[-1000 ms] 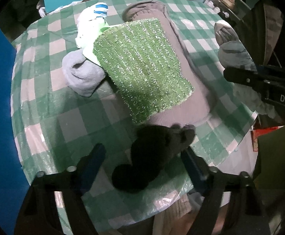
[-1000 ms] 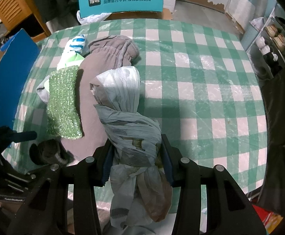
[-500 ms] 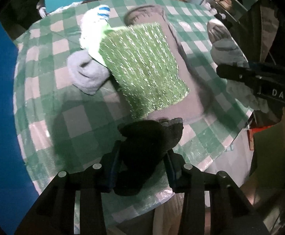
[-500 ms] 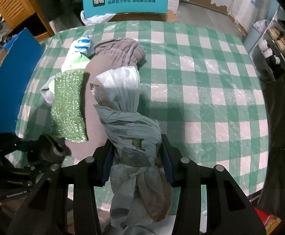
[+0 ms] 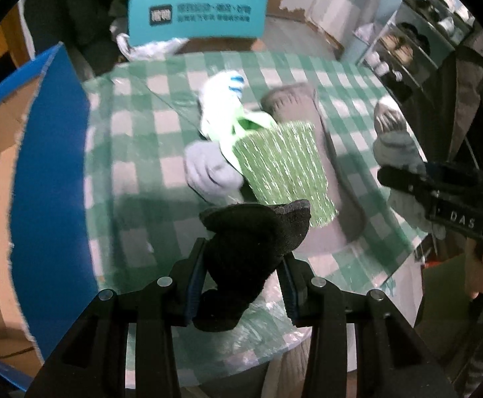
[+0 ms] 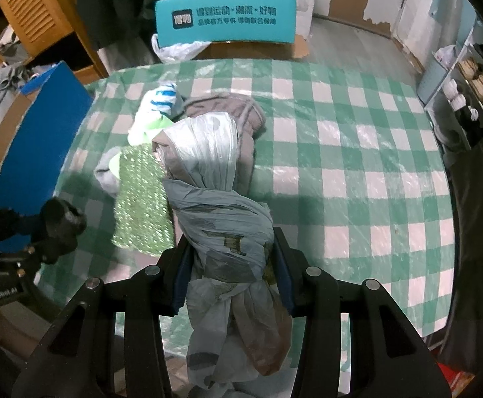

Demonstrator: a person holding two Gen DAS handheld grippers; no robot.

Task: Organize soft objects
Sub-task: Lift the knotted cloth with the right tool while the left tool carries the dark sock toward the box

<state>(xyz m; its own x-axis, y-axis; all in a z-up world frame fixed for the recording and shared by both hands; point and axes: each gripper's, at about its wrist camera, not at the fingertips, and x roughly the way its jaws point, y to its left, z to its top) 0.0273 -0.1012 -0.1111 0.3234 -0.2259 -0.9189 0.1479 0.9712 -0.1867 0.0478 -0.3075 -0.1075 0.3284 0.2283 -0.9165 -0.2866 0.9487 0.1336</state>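
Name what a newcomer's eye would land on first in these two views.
Both grippers are full: the left gripper pinches a black sock above the table's near edge, and the right gripper clamps a knotted grey plastic bag. Behind them, a glittery green cloth lies on the green checked tablecloth.

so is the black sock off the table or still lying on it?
Off: black sock is pinched between the left gripper fingers, raised.

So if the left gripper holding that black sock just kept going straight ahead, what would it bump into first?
Probably the green glittery cloth lying just beyond the black sock, though depth is hard to judge.
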